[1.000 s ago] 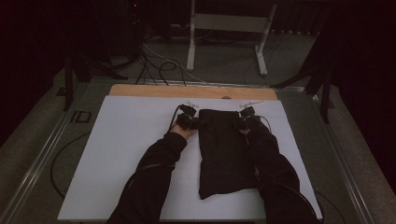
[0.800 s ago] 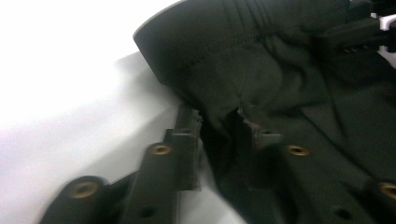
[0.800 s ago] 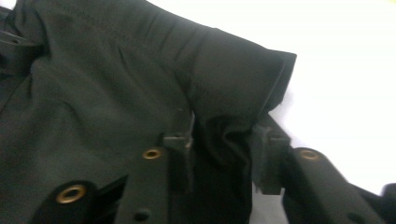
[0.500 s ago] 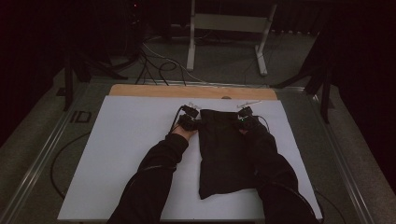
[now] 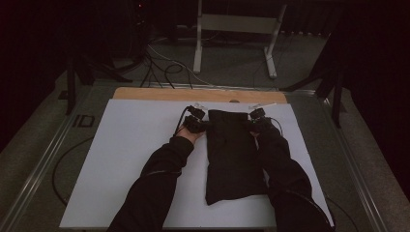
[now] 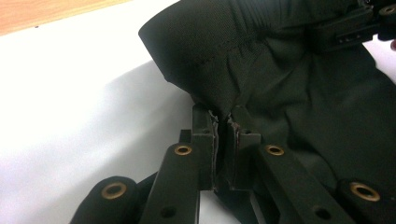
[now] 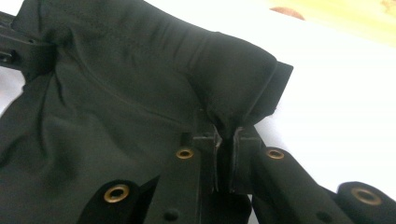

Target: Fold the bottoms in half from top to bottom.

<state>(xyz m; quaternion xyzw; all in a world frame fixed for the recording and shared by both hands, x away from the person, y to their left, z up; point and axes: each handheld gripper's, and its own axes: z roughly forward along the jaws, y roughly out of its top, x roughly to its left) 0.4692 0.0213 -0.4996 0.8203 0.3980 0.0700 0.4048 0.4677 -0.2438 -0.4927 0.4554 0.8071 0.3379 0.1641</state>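
Observation:
A black folded garment point(image 5: 234, 154) lies lengthwise on the white sheet point(image 5: 135, 150), its waistband end at the far side. My left gripper point(image 5: 202, 123) is at the garment's far left corner, shut on the black cloth point(image 6: 219, 93), which bunches up between its jaws. At the far right corner my right gripper point(image 5: 253, 123) is likewise shut on the cloth point(image 7: 224, 93), a fold of the hem pinched between its jaws. Each gripper view also shows the other gripper point(image 6: 345, 30) point(image 7: 23, 49) across the waistband.
A wooden strip point(image 5: 198, 94) borders the sheet's far edge. Beyond the table stand a metal frame point(image 5: 237, 34) and cables point(image 5: 159, 67) on the floor. Bare white sheet lies to the left and right of the garment.
Both grippers have drawn slightly toward me with the garment's far edge; the right one shifted a little inward. The cloth stays held at both corners.

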